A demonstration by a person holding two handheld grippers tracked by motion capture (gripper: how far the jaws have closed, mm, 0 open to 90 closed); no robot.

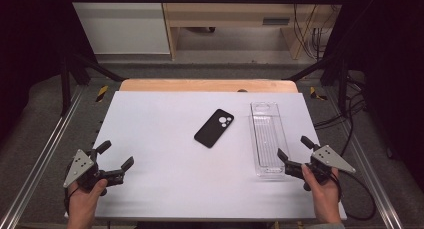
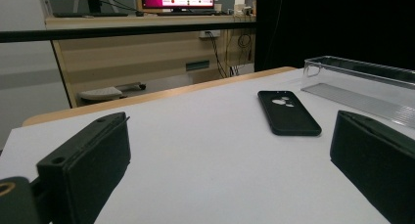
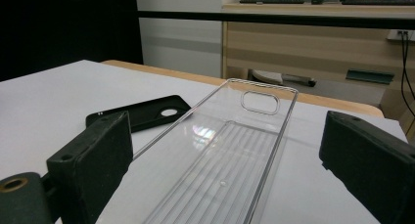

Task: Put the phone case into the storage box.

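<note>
High view first: a white table (image 1: 165,184) takes up most of what I can see, and on its right half lies a long clear plastic tray (image 1: 268,139), lengthwise, its near end just in front of the right gripper (image 1: 296,148). That gripper's jaws stand wide apart with nothing between them, lined up either side of the tray's near end but not touching it. From the right gripper view the tray (image 3: 230,155) runs away between the two black jaws, with a ribbed floor, thin upright walls and a rounded slot cut in the far end wall.

I'd judge the tray light, stiff and rather brittle, and its glossy walls slippery under hard pads. Closing across the near end, or pinching one long wall close to a corner where it is stiffest, looks the safest hold; a hard squeeze mid-wall might flex or crack it.

Left of the tray, well apart from it, a black phone case (image 1: 214,127) lies flat near the table's middle, camera cut-outs at its far end. It looks soft, grippy and light, easy to pinch by an edge.

Over at the near left, the left gripper (image 1: 116,157) hovers wide open and empty, far from both things.
</note>
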